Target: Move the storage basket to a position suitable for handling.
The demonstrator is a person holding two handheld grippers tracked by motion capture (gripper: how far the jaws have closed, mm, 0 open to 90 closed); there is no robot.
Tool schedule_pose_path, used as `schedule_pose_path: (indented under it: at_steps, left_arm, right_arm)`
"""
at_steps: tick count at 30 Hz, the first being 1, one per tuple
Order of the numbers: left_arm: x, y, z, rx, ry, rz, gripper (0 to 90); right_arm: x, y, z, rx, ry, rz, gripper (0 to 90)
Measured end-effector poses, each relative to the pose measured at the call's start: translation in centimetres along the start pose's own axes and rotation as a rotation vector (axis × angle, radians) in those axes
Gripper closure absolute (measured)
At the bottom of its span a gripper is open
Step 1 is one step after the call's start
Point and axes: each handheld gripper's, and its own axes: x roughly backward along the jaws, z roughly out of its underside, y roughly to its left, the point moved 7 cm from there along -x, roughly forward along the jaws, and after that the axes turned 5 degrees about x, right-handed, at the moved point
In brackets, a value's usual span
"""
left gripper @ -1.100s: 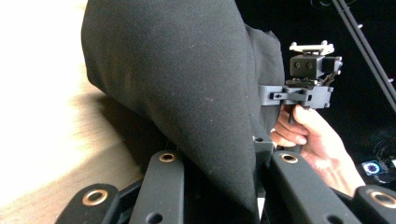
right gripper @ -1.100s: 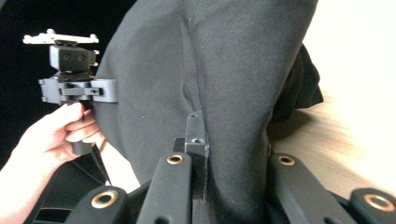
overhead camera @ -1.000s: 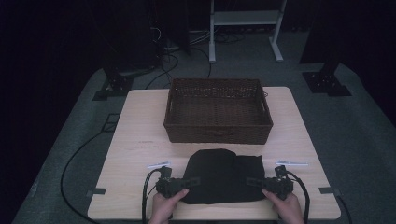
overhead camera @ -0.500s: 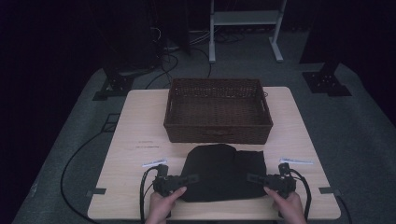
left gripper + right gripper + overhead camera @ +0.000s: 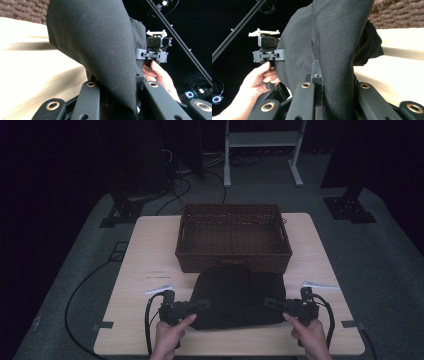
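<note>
Left gripper (image 5: 202, 304): we see its jaws pinched tight on the left edge of the black cloth (image 5: 239, 295).
Right gripper (image 5: 270, 302): we see it clamped on the cloth's right edge.
Black cloth: we find it stretched between our two grippers, draping up over both sets of jaws, above the table's near half.
Wicker basket (image 5: 233, 237): just behind the cloth.
Table (image 5: 150, 250): light wood, carrying everything.

A black cloth (image 5: 239, 296), held up by two edges, hangs before the basket.
</note>
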Motion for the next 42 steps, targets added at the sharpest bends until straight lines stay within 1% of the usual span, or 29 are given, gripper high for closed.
schedule_pose_path:
  at_steps: [2, 3, 11, 15, 19, 22, 24, 27, 31, 32, 42]
  left_arm:
    - [0.0, -0.2, -0.2, -0.004, -0.001, 0.003, 75.2]
    - [0.1, -0.4, -0.5, -0.005, -0.008, 0.003, 75.3]
    - [0.3, -0.9, -1.3, -0.012, -0.027, 0.014, 75.2]
    - [0.4, -1.1, -1.6, -0.016, -0.026, 0.013, 75.3]
    - [0.5, -1.4, -2.2, -0.019, -0.032, 0.021, 75.2]
    - [0.5, -1.6, -2.6, -0.023, -0.031, 0.021, 75.2]
    - [0.5, -1.6, -2.9, -0.027, -0.031, 0.020, 75.3]
    - [0.5, -1.7, -3.3, -0.031, -0.039, 0.019, 75.3]
    - [0.5, -1.9, -3.7, -0.033, -0.047, 0.027, 75.3]
    - [0.5, -2.0, -3.8, -0.038, -0.042, 0.026, 75.3]
    - [0.3, -2.8, -5.0, -0.053, -0.052, 0.037, 75.3]
  right_arm:
    - [0.0, 0.1, -0.2, 0.006, -0.004, -0.002, 77.3]
    - [0.1, 0.3, -0.7, 0.011, -0.008, 0.000, 77.3]
    - [0.0, 0.9, -1.8, 0.028, -0.014, -0.008, 77.3]
    - [0.0, 1.0, -2.3, 0.035, -0.013, -0.007, 77.3]
    - [0.0, 1.2, -2.8, 0.032, -0.016, -0.014, 77.3]
    - [-0.1, 1.3, -3.1, 0.038, -0.012, -0.012, 77.3]
    - [-0.2, 1.3, -3.4, 0.033, -0.013, -0.015, 77.3]
    - [-0.3, 1.3, -3.9, 0.044, -0.013, -0.013, 77.3]
    - [-0.5, 1.4, -4.3, 0.042, -0.011, -0.017, 77.3]
    - [-0.5, 1.5, -4.4, 0.048, -0.009, -0.017, 77.3]
    - [-0.4, 2.3, -6.0, 0.065, -0.012, -0.017, 77.2]
